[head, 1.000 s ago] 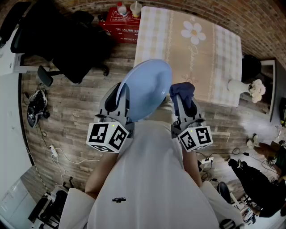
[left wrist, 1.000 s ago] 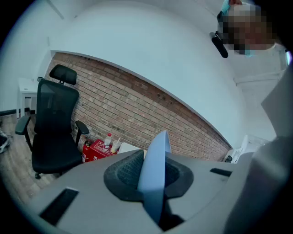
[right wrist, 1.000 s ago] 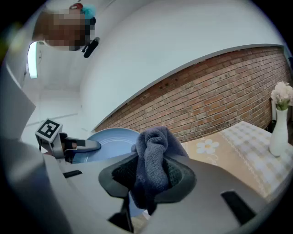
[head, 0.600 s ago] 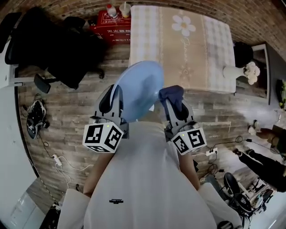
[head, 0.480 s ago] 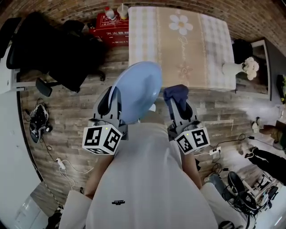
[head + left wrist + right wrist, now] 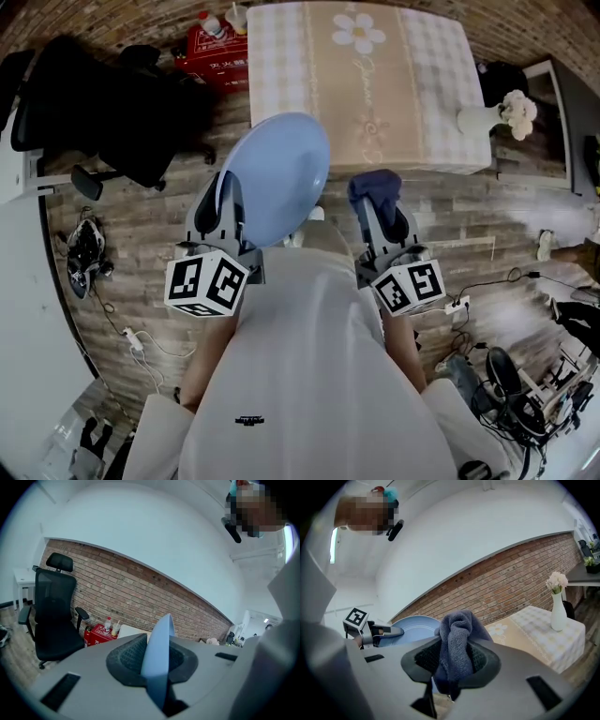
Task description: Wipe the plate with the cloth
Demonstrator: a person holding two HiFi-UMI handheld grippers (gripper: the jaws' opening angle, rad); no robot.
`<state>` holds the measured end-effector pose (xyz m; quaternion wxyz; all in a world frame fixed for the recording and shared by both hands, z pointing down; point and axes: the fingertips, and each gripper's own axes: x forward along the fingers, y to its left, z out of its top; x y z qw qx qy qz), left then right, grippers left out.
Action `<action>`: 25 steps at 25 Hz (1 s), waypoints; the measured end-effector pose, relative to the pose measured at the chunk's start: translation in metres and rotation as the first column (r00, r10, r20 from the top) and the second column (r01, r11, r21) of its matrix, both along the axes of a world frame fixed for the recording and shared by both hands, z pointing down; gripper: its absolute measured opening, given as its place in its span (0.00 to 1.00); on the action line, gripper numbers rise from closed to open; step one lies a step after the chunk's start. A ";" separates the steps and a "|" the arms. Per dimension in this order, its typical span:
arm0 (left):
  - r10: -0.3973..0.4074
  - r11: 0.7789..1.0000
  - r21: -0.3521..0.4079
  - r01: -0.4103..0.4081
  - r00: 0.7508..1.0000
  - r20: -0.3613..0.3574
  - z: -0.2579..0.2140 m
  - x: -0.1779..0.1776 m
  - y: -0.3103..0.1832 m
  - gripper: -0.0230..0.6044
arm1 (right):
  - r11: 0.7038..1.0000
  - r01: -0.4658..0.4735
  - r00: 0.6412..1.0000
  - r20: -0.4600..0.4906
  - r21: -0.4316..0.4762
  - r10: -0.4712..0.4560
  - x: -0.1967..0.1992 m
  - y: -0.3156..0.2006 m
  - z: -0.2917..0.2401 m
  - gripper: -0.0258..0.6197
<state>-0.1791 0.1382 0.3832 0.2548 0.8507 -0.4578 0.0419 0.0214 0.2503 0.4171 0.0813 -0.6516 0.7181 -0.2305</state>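
1. The left tongs (image 6: 225,202) are pinching the rim of the pale blue plate (image 6: 277,173), holding it tilted in the air above the wooden floor (image 6: 141,244), short of the worktop (image 6: 281,75)
2. The right tongs (image 6: 379,208) are clamping a bunched wad of the dark blue cloth (image 6: 373,187), which is hovering just beside the plate and apparently not touching it
3. The plate is being gripped by its edge alone, so a firm push from the cloth is likely to lever it out of the pads and send it to the floor
4. Only a small wad of cloth is sticking past the jaws, so the hard tips are at risk of scraping the plate instead of the fabric
5. The red box (image 6: 211,52) beside the worktop is showing pale characters too small to read, and the script under the daisy print is likewise illegible
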 end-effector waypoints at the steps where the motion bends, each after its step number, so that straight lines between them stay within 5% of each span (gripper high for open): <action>1: -0.002 1.000 -0.001 0.002 1.000 0.002 0.002 0.003 0.002 0.11 | 1.000 -0.001 1.000 0.006 -0.001 0.001 0.003 0.003 0.003 0.22; 13: 0.009 1.000 -0.006 -0.009 1.000 -0.007 0.000 0.022 -0.031 0.11 | 1.000 0.009 1.000 0.009 0.011 -0.009 0.016 -0.032 -0.006 0.22; 25: 0.100 0.994 -0.039 -0.103 0.993 -0.065 0.007 0.035 -0.172 0.11 | 0.998 -0.047 0.998 -0.041 -0.035 0.045 0.009 -0.164 -0.011 0.22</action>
